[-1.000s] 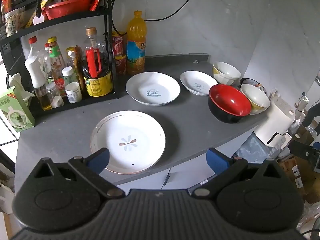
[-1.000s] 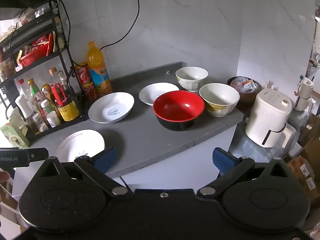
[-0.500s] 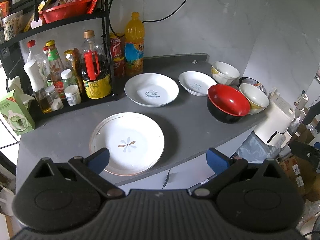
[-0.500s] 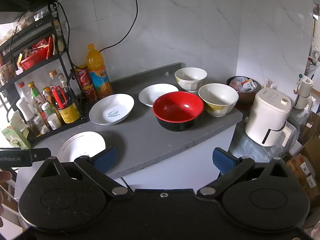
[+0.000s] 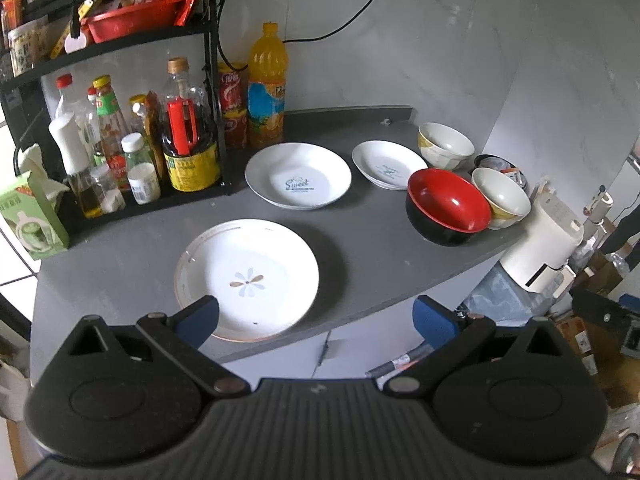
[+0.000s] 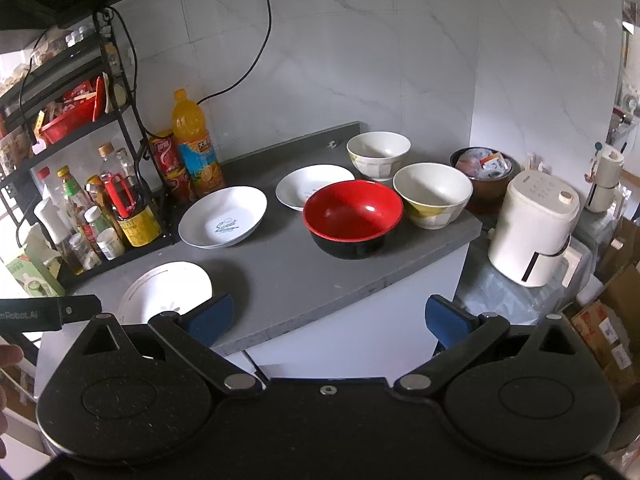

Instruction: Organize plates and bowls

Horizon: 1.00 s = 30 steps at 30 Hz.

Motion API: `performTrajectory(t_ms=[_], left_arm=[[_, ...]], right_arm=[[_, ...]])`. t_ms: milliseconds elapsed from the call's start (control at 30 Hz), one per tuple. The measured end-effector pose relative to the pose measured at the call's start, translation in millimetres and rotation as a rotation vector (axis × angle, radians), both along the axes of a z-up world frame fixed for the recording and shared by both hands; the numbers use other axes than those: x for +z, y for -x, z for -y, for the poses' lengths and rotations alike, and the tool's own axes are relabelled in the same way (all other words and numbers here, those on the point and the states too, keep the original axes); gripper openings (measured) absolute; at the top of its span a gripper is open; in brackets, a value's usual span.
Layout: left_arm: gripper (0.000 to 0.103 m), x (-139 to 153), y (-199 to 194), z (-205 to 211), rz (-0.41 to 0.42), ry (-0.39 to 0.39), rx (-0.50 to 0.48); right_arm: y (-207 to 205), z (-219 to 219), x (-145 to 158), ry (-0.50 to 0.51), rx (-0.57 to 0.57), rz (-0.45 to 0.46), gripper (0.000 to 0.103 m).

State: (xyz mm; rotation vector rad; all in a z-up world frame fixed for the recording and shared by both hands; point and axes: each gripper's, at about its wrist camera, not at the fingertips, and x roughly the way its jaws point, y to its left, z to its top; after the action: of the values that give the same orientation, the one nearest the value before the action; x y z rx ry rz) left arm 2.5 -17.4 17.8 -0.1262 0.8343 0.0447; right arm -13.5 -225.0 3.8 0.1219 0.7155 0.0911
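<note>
Left gripper (image 5: 316, 316) and right gripper (image 6: 328, 318): both gaping wide, holding nothing, hovering off the countertop (image 5: 360, 256) front edge; views barely shifting since a second ago, so no grasp is starting | flower plate (image 5: 247, 279) lying at front edge | "Sweet" plate (image 5: 298, 175), red bowl (image 6: 353, 218) sitting mid-counter | small plate (image 6: 308, 187), cream bowls (image 6: 378, 154) sitting toward back right corner, all unstacked.

Your left gripper (image 5: 316, 316) has a matte black ribbed housing, two teardrop-shaped plates with round embossed discs, and angled black links on silver pivot screws. Blue pads (image 5: 198, 320) tip its fingers. Your right gripper (image 6: 328, 316) has a speckled black body, a central silver screw, and blue pads (image 6: 210, 316). White lettering ending "Robot.AI" marks a black bar in the right wrist view.
</note>
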Motion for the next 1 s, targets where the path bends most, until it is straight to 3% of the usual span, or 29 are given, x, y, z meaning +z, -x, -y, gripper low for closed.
performTrajectory(t_ms=[733, 1000], left_arm=[[0.102, 4.6, 11.3, 7.6, -0.006, -0.025, 0.03], [0.102, -1.2, -0.6, 13.3, -0.013, 0.001, 0.032]], right_arm=[[1.0, 2.4, 6.3, 0.009, 0.019, -0.015, 0.103], [-8.3, 11.6, 6.1, 0.007, 0.008, -0.028, 0.103]])
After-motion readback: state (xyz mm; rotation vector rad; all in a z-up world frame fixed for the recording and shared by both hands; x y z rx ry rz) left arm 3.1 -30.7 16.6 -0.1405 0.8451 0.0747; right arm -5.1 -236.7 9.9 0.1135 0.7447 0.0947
